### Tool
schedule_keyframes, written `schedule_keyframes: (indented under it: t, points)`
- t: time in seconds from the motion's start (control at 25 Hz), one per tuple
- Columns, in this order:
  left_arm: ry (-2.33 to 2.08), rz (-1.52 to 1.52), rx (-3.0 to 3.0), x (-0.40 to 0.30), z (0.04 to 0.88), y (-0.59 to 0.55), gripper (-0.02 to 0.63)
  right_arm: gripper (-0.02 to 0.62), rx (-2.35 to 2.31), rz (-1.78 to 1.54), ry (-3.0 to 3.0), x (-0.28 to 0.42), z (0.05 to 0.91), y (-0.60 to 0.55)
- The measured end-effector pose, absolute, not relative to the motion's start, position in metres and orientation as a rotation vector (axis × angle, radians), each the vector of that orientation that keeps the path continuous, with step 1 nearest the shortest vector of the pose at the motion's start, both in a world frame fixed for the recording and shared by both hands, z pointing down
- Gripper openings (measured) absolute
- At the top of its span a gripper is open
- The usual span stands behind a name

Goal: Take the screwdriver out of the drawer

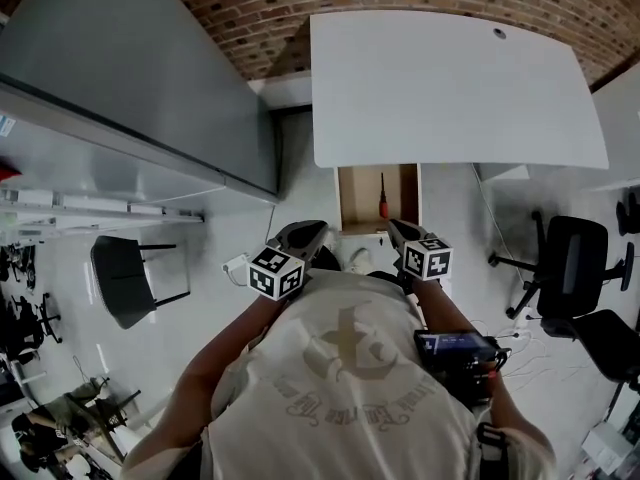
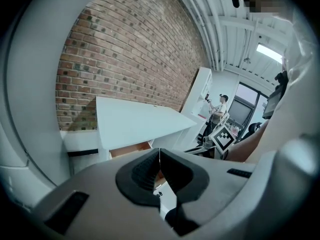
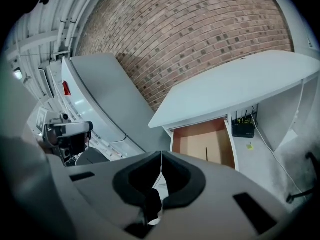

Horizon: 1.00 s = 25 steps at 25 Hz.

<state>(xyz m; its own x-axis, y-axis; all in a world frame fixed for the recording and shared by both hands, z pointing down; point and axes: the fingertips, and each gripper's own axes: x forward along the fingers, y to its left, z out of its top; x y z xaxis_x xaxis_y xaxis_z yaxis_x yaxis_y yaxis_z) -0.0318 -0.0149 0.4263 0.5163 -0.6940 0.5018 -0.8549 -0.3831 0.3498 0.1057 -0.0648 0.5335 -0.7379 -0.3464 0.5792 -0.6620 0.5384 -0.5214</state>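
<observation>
Nearest, the left hand-held gripper (image 1: 310, 231) and right hand-held gripper (image 1: 398, 228) hang just short of the open drawer (image 1: 348, 200). Ahead of the right one the screwdriver (image 1: 382, 202) lies lengthwise on the drawer floor, below the white tabletop (image 1: 450, 88). Best to part the right jaws before descending over its handle; both pairs are now pressed together, empty.

The drawer (image 1: 352, 200) is open from above for us, white desktop (image 1: 450, 83) overhangs its far end, office chair (image 1: 572, 258) sits well off to our right.
</observation>
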Motion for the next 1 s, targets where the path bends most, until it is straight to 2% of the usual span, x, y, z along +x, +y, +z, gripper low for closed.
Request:
schedule_keyframes:
  t: [0.24,1.0]
  points:
    - [-1.242,0.349,2.158,-0.048,0.438,-0.024,0.023,0.023,0.858,1.067,-2.291,0.101,0.553,-0.072]
    - [-1.157,0.377,2.107,-0.033,0.477,0.000,0.023,0.025,0.903,0.997,-2.231,0.104,0.585,-0.084]
